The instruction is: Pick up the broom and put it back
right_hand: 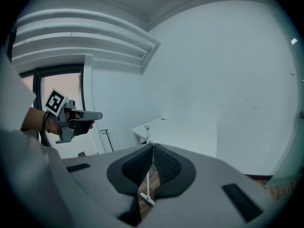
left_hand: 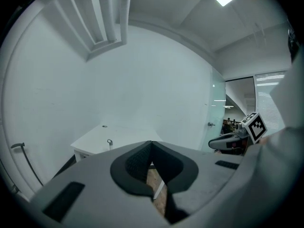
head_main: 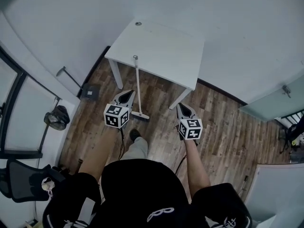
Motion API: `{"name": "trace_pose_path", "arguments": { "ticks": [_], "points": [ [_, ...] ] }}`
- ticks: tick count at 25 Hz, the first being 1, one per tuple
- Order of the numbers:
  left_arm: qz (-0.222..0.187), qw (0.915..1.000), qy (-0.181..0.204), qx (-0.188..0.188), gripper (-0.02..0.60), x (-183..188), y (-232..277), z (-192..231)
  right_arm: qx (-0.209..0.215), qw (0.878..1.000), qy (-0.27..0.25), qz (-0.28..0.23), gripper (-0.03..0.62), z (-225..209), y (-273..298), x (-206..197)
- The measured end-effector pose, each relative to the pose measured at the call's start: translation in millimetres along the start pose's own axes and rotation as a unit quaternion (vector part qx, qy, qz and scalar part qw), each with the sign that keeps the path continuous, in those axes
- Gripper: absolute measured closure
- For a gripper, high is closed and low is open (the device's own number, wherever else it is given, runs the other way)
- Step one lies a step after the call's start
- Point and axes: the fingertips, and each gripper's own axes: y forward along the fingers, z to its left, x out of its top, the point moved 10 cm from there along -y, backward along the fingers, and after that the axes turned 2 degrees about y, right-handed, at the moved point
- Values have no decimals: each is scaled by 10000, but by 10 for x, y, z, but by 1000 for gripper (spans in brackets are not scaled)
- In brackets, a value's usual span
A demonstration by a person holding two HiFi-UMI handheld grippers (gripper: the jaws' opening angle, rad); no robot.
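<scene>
Our left claw (head_main: 127,95) hangs over the wooden floor (head_main: 223,127), its jaws pressed together with nothing in them. Just to its right the broom (head_main: 138,87) stands leaning, its handle top against the edge of the white bench (head_main: 161,46) and its head on the floor. Further right, our right claw (head_main: 181,108) is likewise closed tight and empty, apart from the broom.

No legible text or signs
</scene>
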Motion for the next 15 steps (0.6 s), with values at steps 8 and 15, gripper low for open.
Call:
{"name": "trace_pose_path", "arguments": {
  "ticks": [8,15],
  "points": [
    [-11,9998,-181,89,565,215,625,387,132,9998,-102,98,568,-305,690,401],
    [102,9995,-250,176,565,240,976,716,295,9992,-186,207,568,-423,1239,582]
  ]
}}
